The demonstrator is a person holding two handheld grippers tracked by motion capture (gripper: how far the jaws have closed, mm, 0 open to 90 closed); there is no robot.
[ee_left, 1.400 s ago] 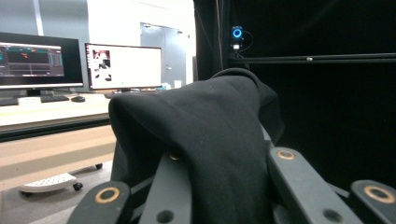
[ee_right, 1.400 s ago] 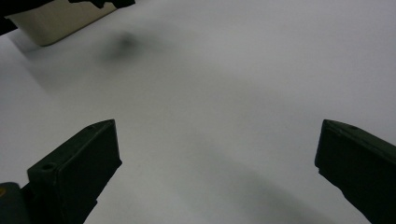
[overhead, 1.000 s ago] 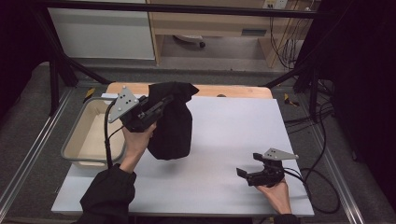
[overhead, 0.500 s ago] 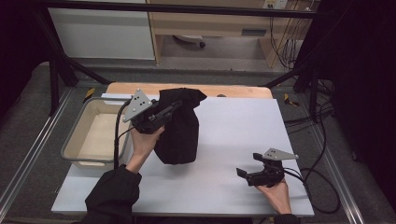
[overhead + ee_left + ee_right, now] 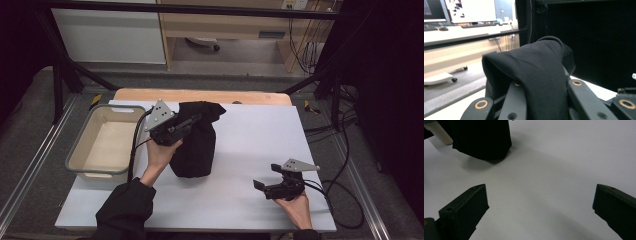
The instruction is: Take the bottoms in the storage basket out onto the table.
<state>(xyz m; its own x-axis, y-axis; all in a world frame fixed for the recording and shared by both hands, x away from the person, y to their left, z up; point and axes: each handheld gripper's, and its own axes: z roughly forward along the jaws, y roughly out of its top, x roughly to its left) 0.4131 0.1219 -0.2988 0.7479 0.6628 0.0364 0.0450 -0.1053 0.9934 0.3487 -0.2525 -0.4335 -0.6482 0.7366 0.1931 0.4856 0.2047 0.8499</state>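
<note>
High view: the left gripper (image 5: 192,121) is clamped on the upper edge of a black cloth (image 5: 195,142), which hangs as a soft, creased column down to the white table (image 5: 250,145), just beside a beige plastic bin (image 5: 82,150). The right gripper (image 5: 262,186) rests near the front edge, well apart.

Left gripper view: matte woven fabric (image 5: 536,72) drapes between the 2 jaws, folded over them.

Right gripper view: the 2 jaws stand wide and bare over the smooth tabletop (image 5: 549,170).

Step judged: carrying the lifted cloth. The next move calls for a steady grip while placing it.
</note>
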